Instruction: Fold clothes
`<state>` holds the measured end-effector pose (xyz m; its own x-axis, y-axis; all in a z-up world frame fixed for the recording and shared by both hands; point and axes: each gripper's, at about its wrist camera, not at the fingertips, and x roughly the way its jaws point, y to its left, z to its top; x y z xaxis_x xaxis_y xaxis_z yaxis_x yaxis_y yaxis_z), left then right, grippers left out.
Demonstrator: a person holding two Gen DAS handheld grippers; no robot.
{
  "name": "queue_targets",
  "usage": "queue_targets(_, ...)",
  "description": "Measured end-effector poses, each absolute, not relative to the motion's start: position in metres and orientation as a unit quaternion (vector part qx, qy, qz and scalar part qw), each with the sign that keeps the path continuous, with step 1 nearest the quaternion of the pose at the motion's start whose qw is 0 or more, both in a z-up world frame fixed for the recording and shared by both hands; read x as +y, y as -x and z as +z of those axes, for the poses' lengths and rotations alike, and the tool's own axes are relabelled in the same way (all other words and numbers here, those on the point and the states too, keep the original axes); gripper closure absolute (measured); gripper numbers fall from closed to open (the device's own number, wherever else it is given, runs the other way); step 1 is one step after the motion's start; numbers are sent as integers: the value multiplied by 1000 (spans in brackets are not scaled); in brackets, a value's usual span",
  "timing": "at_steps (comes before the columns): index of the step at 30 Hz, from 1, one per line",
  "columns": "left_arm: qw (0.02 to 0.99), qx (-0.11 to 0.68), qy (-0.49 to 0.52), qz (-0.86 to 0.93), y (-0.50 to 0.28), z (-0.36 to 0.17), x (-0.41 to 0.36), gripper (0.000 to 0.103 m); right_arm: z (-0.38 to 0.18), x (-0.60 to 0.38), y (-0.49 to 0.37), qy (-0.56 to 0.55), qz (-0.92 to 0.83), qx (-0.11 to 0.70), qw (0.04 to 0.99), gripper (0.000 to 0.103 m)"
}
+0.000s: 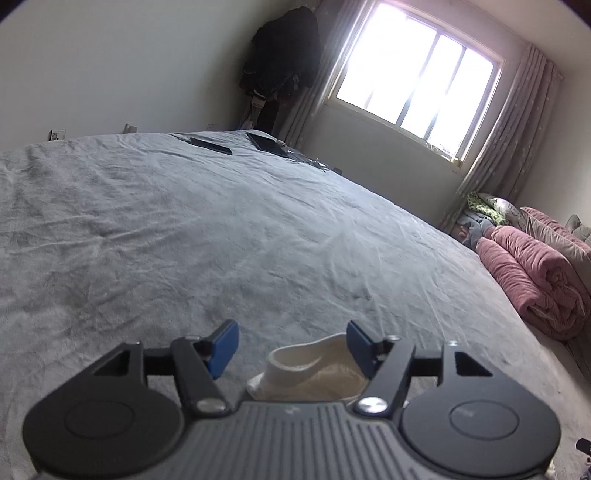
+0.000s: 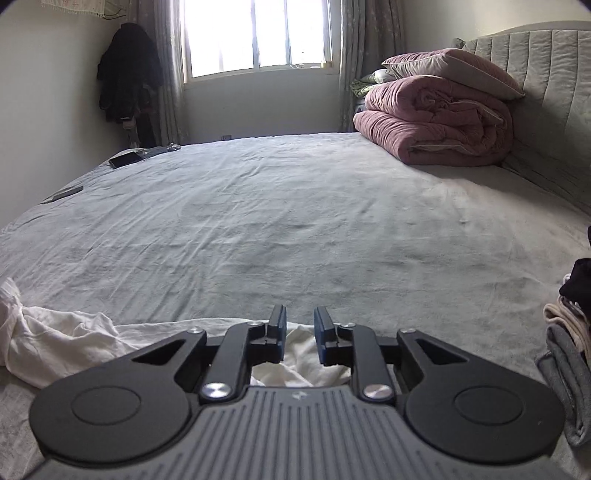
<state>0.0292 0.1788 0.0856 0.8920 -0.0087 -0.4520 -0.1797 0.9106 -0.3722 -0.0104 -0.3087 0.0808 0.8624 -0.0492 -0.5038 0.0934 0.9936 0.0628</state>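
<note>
Left tongs [image 1: 291, 345] spread wide over white garment [image 1: 314, 373]; right tongs [image 2: 300, 325] parted, apparently gripping nothing, above bed [image 2: 295, 221].

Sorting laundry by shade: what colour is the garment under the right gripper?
White garment, seen best in the right wrist view.

You face a grey bed [image 2: 280, 206]: a rolled pink quilt [image 2: 436, 122] under a pillow [image 2: 450, 70] at two o'clock, the window [image 2: 258, 33] at twelve, dark coats [image 2: 127, 70] at ten.
</note>
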Motion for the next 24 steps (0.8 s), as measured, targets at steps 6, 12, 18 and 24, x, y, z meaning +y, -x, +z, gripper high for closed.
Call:
queue_targets(6,947,244,207,6,-19,84,177,29,73,-310,15,-46,16,313,948,59)
queue_targets(12,927,339,154,-43,-36,60,146,20,67,-315,22,-16,53,365,929,46)
queue_targets(18,906,392,155,-17,-49,35,139,18,48,-323,23,-1,80,404,911,45)
queue_targets(24,918,363,155,-25,-45,41,135,97,32,-332,23,-5,110,430,896,63)
